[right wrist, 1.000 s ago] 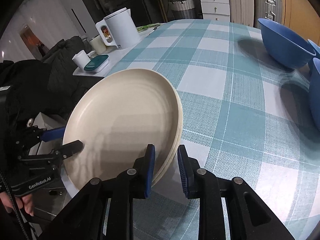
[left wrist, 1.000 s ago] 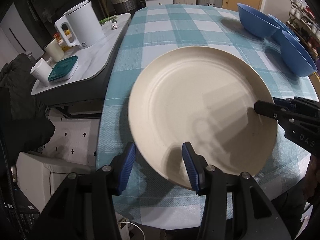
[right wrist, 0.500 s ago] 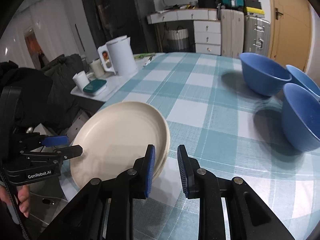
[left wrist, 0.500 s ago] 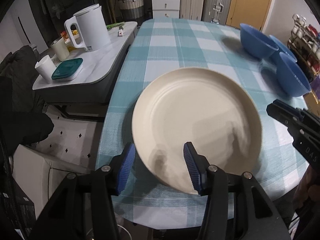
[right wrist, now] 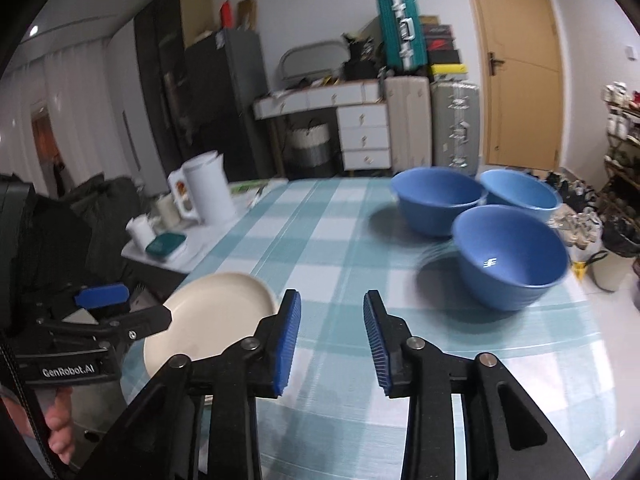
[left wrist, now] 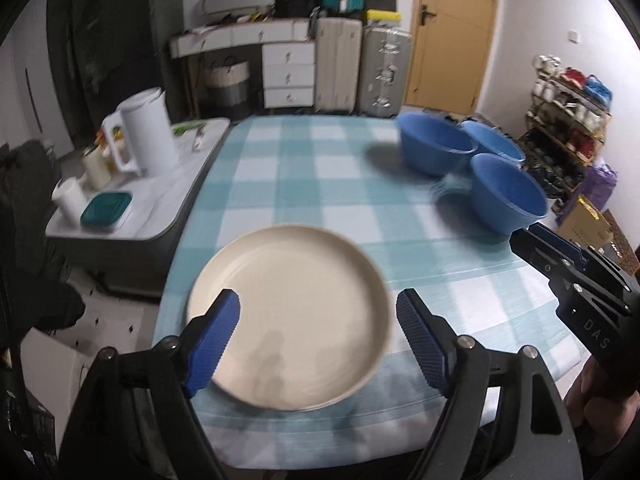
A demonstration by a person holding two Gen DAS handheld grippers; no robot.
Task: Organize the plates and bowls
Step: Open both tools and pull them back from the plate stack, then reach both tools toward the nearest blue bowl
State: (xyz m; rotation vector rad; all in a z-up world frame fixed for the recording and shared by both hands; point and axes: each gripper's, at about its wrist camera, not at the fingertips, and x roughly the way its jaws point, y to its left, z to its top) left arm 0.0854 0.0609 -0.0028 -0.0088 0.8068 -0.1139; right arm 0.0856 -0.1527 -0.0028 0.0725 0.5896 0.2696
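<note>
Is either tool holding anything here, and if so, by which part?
Nothing is held. Both tools are opening, empty; the plates lie free on the table.

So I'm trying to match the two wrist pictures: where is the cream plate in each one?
Left wrist: plate low centre, on the near table edge, behind that camera's open jaws.
Right wrist: plate lower left, partly hidden by the left jaw.
Shared landmark: the white kettle on the side table, left of the checked cloth.
</note>
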